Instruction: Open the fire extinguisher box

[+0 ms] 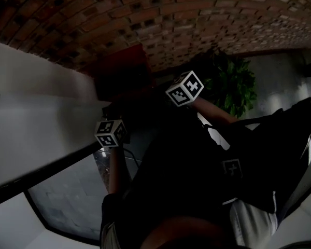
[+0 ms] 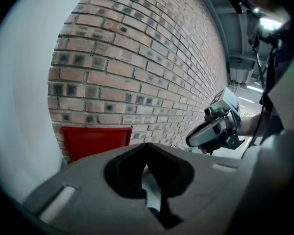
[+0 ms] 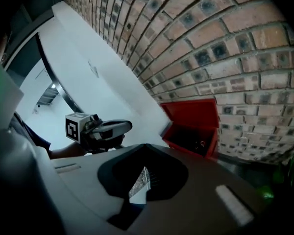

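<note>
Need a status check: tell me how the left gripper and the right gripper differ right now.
In the head view the right gripper sits higher, beside the plant; the left gripper sits lower, by the white wall. The right gripper view looks into the open red box; the left gripper view shows only its red panel. Both are shut, empty and off the box.

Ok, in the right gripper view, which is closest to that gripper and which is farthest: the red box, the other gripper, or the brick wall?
1. The left gripper, off to the left, is nearest to the right gripper.
2. The red box, open, sits ahead and to the right.
3. The brick wall, behind the box, is farthest.
</note>
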{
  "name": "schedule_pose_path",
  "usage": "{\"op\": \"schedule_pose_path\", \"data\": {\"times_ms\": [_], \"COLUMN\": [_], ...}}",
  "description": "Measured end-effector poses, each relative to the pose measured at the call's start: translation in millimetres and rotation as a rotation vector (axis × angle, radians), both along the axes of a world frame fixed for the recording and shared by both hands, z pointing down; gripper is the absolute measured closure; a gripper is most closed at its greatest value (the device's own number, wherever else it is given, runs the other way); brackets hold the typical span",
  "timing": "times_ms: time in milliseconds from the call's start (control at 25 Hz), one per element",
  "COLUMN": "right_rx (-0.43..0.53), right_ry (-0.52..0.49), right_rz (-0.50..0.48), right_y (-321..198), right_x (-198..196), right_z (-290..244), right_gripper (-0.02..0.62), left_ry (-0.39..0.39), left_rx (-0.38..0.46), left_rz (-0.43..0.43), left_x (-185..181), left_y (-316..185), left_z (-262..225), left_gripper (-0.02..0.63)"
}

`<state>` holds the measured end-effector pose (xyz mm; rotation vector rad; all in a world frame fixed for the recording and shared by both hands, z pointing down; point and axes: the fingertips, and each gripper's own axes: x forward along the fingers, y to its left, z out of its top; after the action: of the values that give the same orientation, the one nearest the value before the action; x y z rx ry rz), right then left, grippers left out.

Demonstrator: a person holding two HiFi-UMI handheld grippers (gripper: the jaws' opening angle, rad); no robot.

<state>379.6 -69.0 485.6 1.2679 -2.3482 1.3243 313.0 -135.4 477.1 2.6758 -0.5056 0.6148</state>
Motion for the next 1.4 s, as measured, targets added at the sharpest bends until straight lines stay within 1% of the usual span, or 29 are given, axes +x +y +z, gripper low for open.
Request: {"op": "schedule_pose_path", "data": {"times_ms": [160, 280, 400, 560, 640, 720, 840, 920, 1040, 1080, 1160, 1240, 1400], "right_rx": [-0.006, 0.012, 0.026, 0.018, 0.015, 0.011, -0.003, -0.008, -0.023, -0.025, -0.034, -0.036, -0.022], "right_ry": [-0.009, -0.010, -0.015, -0.026, -0.034, -0.052, -0.048, -0.042, -0.055, -0.063, -0.074, -0.078, -0.046], "right_rz": [-0.041, -0.075, -0.095, -0.078, -0.090, -0.116, -0.154, -0.191, -0.257, -0.288, -0.356, -0.421, -0.554], "right_y": [12, 16, 27, 47, 53, 57, 61, 63, 66, 66, 68, 71, 82], "right_x": [-6, -2, 9, 39, 48, 50, 52, 45, 24, 16, -4, -26, -70], "right_z": [1, -4, -6, -2, -1, 3, 12, 16, 22, 24, 27, 24, 19], "right_gripper": [0.594, 0.594, 0.594, 0.594, 0.594, 0.594, 0.594, 0.594, 0.594, 0.594, 0.594, 0.594, 0.594], "left_ry": [0.035, 0.039, 0.022, -0.005, -0.030, -0.051, -0.058, -0.033, 0.037, 0.035, -0.002, -0.017, 0.019], "left_rx": [-0.055, -0.058, -0.045, -0.023, -0.018, -0.008, -0.017, -0.066, -0.164, -0.172, -0.150, -0.130, -0.117], "left_rz": [-0.094, -0.128, -0.139, -0.132, -0.158, -0.197, -0.254, -0.296, -0.373, -0.398, -0.445, -0.488, -0.605], "left_x": [-16, -12, -2, 21, 22, 14, 5, -3, -17, -23, -39, -56, -103], "left_y": [12, 21, 35, 57, 70, 78, 87, 97, 115, 120, 130, 139, 149], "left_z": [-2, -7, -7, -4, -6, -7, -2, 4, 12, 15, 17, 16, 11], "left_gripper": [0.606, 0.606, 0.606, 0.606, 0.606, 0.606, 0.606, 0.606, 0.606, 0.606, 0.606, 0.606, 0.606]}}
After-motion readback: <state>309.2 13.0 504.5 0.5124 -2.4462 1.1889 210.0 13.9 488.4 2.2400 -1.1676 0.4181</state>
